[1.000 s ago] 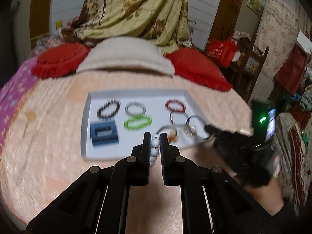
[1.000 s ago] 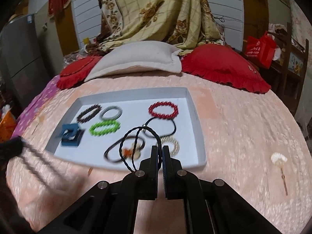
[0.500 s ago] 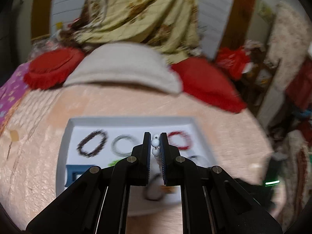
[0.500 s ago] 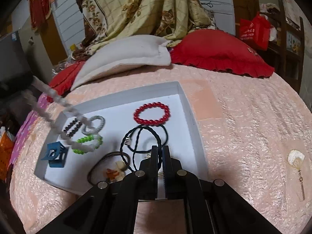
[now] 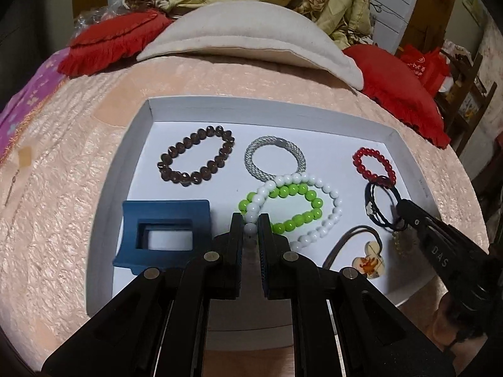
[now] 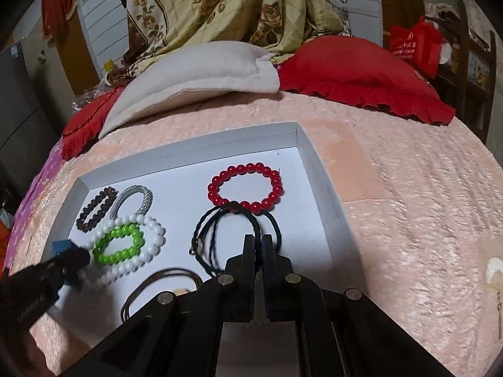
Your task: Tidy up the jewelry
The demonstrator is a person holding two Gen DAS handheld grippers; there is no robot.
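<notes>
A white tray (image 5: 138, 144) on the pink bedspread holds the jewelry. My left gripper (image 5: 250, 223) is shut on one bead of the white bead bracelet (image 5: 327, 194), whose loop lies draped over the green bead bracelet (image 5: 283, 190). My right gripper (image 6: 258, 242) is shut on a black cord loop (image 6: 207, 229), which rests on the tray floor and touches the red bead bracelet (image 6: 245, 169). A brown bead bracelet (image 5: 195, 157), a silver mesh band (image 5: 273, 157), a blue clip (image 5: 163, 220) and a brown cord with a heart pendant (image 5: 372, 257) also lie in the tray.
A cream pillow (image 5: 245, 34) and red pillows (image 6: 361, 66) lie behind the tray. A pale hairpin (image 6: 495, 270) rests on the bedspread right of the tray, and a thin pin (image 5: 12, 185) lies to its left. A red bag (image 6: 415, 44) hangs at the far right.
Both grippers came down and closer to the tray. The white bracelet, hanging before, now lies over the green one. The black loop sank onto the tray floor beside the red bracelet.
</notes>
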